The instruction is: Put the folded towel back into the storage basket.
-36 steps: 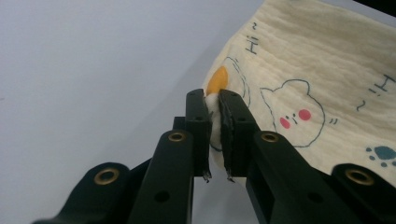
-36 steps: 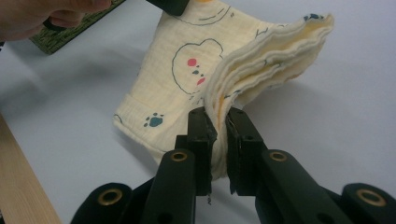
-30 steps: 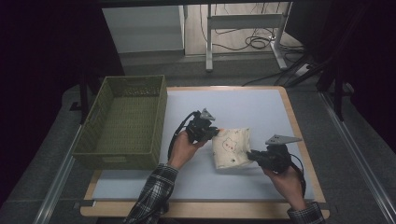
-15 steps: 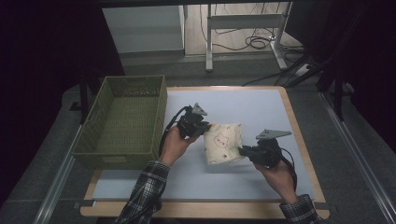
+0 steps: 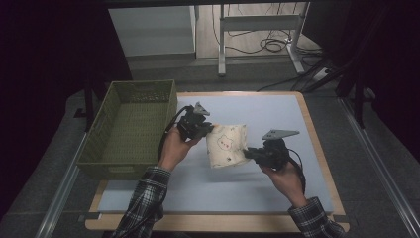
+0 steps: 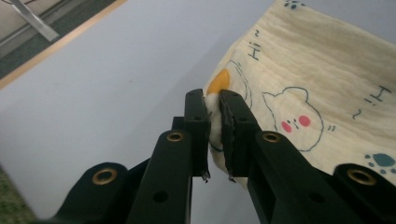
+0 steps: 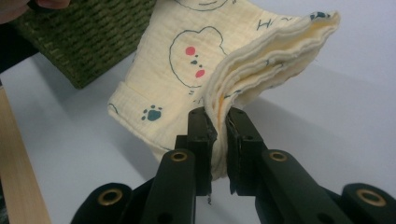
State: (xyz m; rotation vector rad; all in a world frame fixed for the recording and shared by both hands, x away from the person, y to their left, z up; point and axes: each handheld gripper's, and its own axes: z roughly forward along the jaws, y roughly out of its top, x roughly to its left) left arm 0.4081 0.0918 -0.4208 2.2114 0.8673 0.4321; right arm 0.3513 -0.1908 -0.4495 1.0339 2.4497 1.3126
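Far left on the table point(image 5: 277, 193): a green woven basket point(image 5: 130, 130), open at the top, nothing visible inside. It stands just beside the work, probably where the cloth is meant to end up.

Next to the right: the left gripper point(image 5: 207, 130), held in the person's left hand point(image 5: 173, 148). Its jaws are nearly together and pinch a bunched corner of the folded cloth point(image 5: 227, 145). In the left gripper view the pads clamp several layers of the cloth point(image 6: 322, 88) at the edge, so the grip takes the whole fold and not one sheet.

Centre: the cloth hangs between the two tools, clear of the white tabletop, with its shadow lying below it. It sits slightly right of the basket's near corner. A corner held on each side keeps the fold from dropping open during the carry, as I judge it.

Right: the right gripper point(image 5: 248, 153), in the right hand point(image 5: 283, 179), likewise narrowed onto the cloth's opposite edge. The right gripper view shows the stacked layers point(image 7: 261, 60) fanning out above the jaws.

Look of the cloth: pale cream, crinkled gauze weave, soft and limp. Printed with outlined bear faces with red cheeks, small teal paw prints, the word "Hi", and an orange patch at the left-hand corner. Folded into a thick pad of many layers, edges wavy.
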